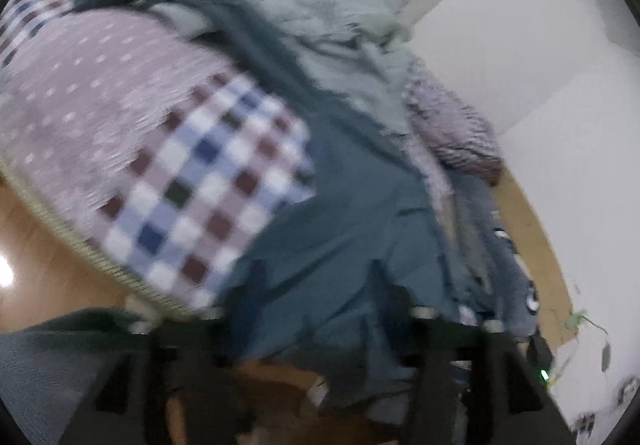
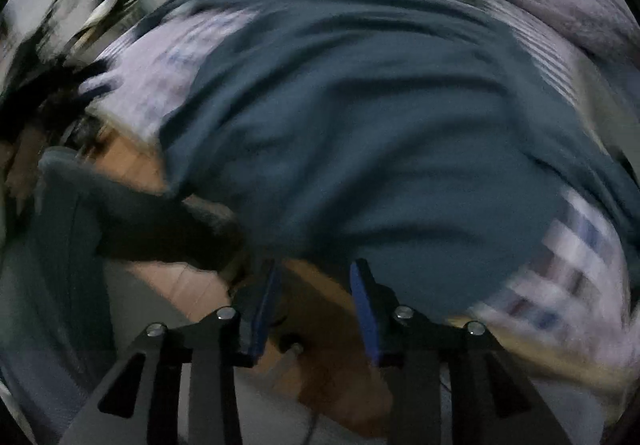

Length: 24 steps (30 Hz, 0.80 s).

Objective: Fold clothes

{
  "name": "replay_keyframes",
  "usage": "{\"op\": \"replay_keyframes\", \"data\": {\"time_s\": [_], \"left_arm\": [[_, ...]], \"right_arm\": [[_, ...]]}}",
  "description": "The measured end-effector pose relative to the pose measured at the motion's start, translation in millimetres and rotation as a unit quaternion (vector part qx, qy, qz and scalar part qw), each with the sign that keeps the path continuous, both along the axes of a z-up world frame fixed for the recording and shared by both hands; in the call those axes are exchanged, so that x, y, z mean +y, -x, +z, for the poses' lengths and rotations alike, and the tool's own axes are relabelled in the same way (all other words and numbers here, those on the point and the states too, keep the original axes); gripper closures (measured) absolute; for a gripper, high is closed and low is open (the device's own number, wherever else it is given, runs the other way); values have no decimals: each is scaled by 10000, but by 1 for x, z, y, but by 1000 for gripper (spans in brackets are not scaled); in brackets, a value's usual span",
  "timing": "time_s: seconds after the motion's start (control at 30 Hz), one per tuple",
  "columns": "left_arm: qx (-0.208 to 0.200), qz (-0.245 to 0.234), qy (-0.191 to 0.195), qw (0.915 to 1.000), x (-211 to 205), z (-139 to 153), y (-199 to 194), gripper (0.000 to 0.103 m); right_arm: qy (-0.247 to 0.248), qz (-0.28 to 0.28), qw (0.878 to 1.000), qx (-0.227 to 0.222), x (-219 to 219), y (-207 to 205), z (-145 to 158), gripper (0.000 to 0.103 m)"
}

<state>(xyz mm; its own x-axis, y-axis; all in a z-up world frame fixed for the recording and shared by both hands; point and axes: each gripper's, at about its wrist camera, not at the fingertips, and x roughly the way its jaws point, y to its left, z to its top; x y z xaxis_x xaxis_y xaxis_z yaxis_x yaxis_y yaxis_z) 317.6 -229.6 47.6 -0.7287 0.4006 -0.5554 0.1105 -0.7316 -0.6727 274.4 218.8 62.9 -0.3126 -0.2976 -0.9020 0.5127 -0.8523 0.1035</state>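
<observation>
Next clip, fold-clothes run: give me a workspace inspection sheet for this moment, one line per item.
Surface: bed cover, pink dotted with checked patches, above a wooden floor.
Job's things: dark teal garment spread over the cover, hanging off the near edge.
Clutter: pale grey-green garments heaped behind; striped cloth beside them.
Grippers: left gripper draped in teal fabric, jaws hidden; right gripper open, empty, at the hem.
Cables: thin cord against the wall, blurred.
Surroundings: white wall; both views motion-blurred.
</observation>
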Motion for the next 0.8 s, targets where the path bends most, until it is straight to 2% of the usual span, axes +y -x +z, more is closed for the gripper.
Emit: {"op": "replay_keyframes", "data": {"time_s": [0.07,0.2,0.4,0.5,0.63,0.8], "left_arm": [[242,-184,22,9995,16,7,4,31],[528,-534,175,9970,58,16,22,24],[670,-1017,37,9926,108,13,54,24],[653,-1182,186,9907,125,5,65,24],[454,-1202,-246,9914,131,-6,81,24],[374,-1223,-420,9909,138,-12,90,23]], "right_arm": [[169,-709,9972,-195,41,15,1,61],[277,-1209,9915,-397,79,27,-4,60],[41,-1420,9879,-630,85,30,-41,60],[50,-1452,9872,-657,80,31,-54,60],[44,-1433,9876,-634,74,29,-66,60],[113,-1353,9894,-513,66,28,-71,65]]}}
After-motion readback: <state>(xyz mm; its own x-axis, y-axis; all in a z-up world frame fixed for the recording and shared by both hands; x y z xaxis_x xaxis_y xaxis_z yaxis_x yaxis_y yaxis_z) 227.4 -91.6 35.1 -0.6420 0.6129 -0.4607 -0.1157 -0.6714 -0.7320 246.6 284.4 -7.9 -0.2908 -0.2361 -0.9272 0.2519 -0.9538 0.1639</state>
